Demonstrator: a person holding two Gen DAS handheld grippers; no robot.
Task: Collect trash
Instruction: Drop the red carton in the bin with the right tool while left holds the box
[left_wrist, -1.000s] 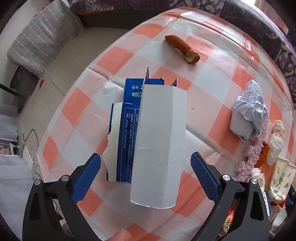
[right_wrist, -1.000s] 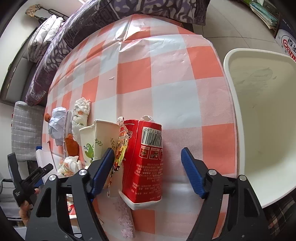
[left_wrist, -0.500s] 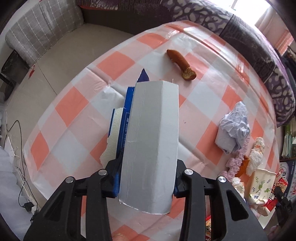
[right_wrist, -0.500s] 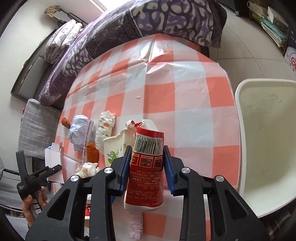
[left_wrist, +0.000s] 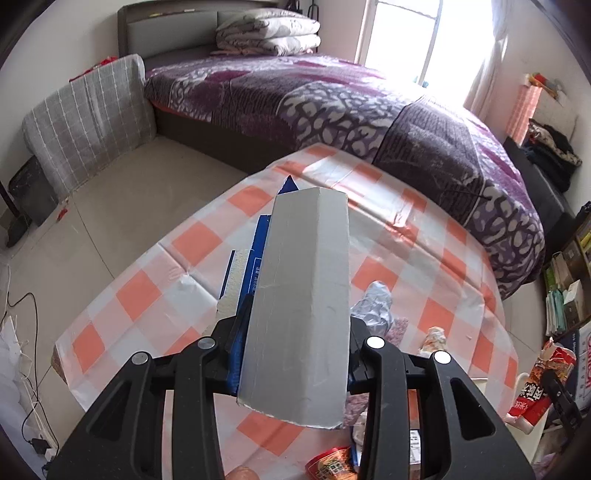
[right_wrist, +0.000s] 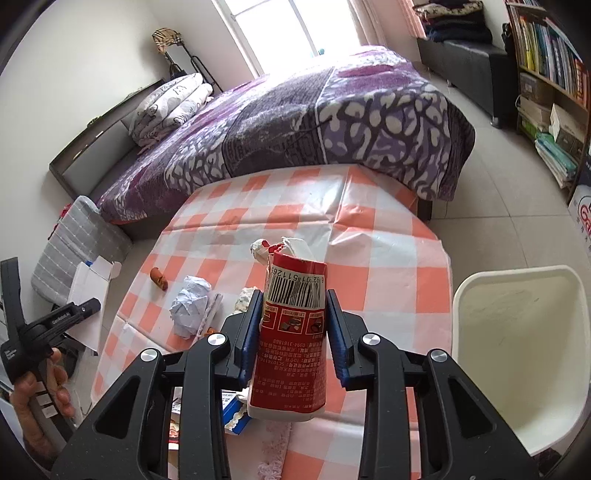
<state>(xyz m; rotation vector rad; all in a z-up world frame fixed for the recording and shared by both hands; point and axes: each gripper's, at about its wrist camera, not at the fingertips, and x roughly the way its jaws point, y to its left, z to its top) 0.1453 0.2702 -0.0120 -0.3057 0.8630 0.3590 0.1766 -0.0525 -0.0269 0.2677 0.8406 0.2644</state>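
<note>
— Where were you in the job?

— Mid-pickup. My left gripper (left_wrist: 291, 354) had just clamped on the grey box (left_wrist: 301, 295), my right gripper (right_wrist: 291, 332) on the red carton (right_wrist: 291, 343); both were held clear above the checked table (right_wrist: 388, 258).

— And next?

— I judged both needed carrying to the white bin (right_wrist: 517, 332) just beside the table's edge, then letting go over it.

Black hand-held grippers, blue pads

Each hand-held gripper (left_wrist: 293, 354) (right_wrist: 291, 332) has black plastic arms, silver round screws and blue ribbed pads (right_wrist: 249, 332).
</note>
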